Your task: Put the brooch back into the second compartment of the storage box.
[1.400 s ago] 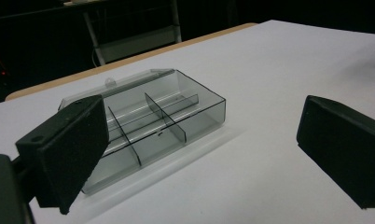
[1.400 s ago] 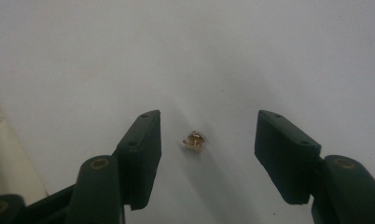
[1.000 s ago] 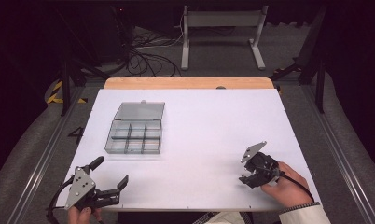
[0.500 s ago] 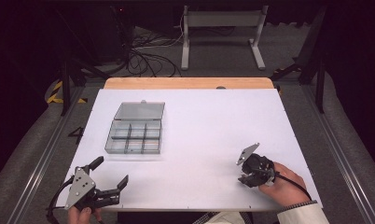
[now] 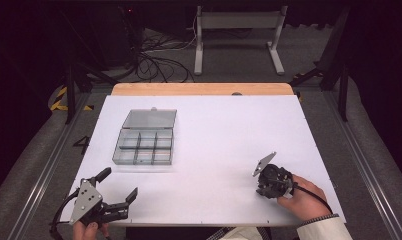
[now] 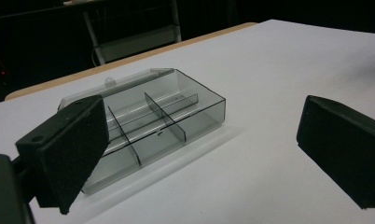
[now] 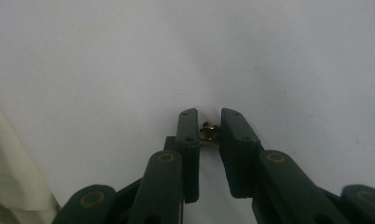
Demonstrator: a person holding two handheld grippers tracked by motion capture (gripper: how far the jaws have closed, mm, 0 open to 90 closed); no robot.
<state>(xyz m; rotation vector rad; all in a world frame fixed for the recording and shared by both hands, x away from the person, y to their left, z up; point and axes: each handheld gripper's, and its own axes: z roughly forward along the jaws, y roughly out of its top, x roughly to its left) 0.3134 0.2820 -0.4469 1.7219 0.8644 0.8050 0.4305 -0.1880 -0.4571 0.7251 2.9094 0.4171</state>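
Brass-coloured small part (image 7: 207, 132) sits pinched between the just-closed right gripper (image 7: 208, 122) jaws on the table (image 7: 106, 56)

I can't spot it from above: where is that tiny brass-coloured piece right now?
In the right gripper view, the small brass piece sits pinched between the right tongs, just above the white table. From above, those tongs are near the table's front right, far from the clear organizer box.
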